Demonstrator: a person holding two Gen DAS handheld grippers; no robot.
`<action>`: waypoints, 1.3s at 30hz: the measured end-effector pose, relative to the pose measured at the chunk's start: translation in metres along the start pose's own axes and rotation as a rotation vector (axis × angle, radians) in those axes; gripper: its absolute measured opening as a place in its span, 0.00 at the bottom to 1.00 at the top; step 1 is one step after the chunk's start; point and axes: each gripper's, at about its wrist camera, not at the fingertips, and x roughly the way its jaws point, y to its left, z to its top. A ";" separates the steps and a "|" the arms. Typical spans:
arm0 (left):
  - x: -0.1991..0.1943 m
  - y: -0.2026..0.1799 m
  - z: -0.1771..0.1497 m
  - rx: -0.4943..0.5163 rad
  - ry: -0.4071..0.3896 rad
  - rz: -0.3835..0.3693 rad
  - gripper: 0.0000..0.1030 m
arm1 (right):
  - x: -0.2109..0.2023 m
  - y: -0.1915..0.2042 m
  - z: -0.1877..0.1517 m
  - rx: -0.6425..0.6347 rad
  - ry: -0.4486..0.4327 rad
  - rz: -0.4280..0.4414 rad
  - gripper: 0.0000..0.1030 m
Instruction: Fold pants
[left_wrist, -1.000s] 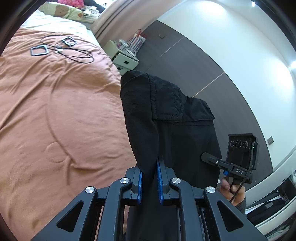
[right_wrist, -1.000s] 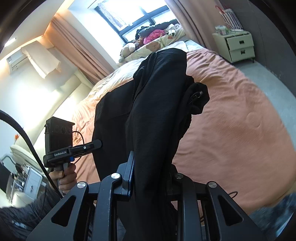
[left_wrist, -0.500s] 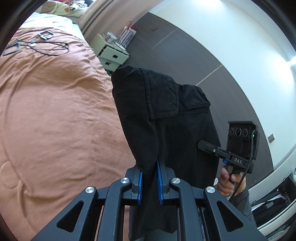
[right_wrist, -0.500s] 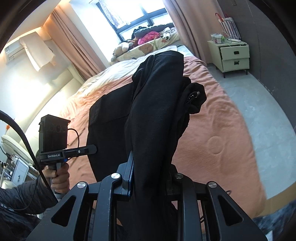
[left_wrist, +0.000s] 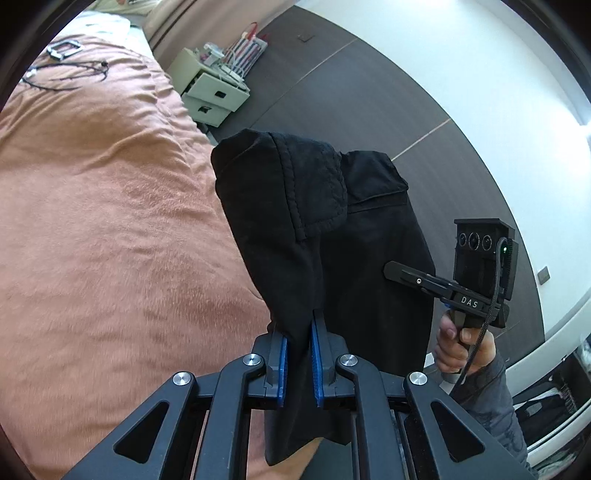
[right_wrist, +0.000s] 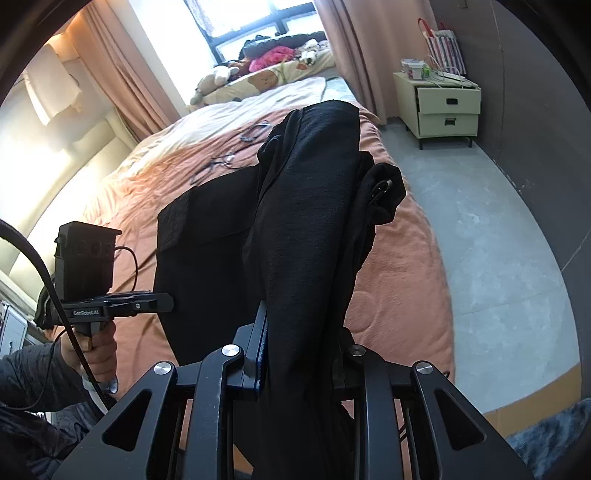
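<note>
Black pants (left_wrist: 325, 229) hang bunched in the air over the edge of a bed with an orange-brown blanket (left_wrist: 110, 221). My left gripper (left_wrist: 297, 330) is shut on a fold of the fabric, which runs between its blue pads and hangs below them. My right gripper (right_wrist: 301, 332) is shut on a thick bundle of the pants (right_wrist: 306, 229); the cloth hides its right finger. In the left wrist view the right gripper (left_wrist: 393, 267), held by a hand, reaches into the cloth from the right. In the right wrist view the left gripper (right_wrist: 166, 301) meets the pants' left edge.
A pale green nightstand (right_wrist: 443, 107) stands by the dark wall past the bed's corner, a striped bag behind it. Black cables (left_wrist: 66, 70) lie on the blanket. Pillows and soft toys (right_wrist: 266, 70) are piled at the window end. Grey floor (right_wrist: 480, 229) runs right of the bed.
Both grippers keep hold of the pants. The left view has swung along the bed, so the cables and nightstand slid up and left. The right view rose and shows more floor.
</note>
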 end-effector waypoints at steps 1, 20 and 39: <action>0.002 0.002 0.002 -0.009 0.003 0.000 0.11 | 0.003 0.000 0.001 0.002 0.006 -0.008 0.19; 0.033 0.064 -0.010 -0.164 0.097 0.161 0.11 | 0.001 -0.014 -0.002 0.196 0.008 -0.340 0.41; -0.001 0.046 -0.026 -0.077 0.141 0.202 0.13 | -0.054 0.038 -0.128 0.203 0.088 -0.295 0.41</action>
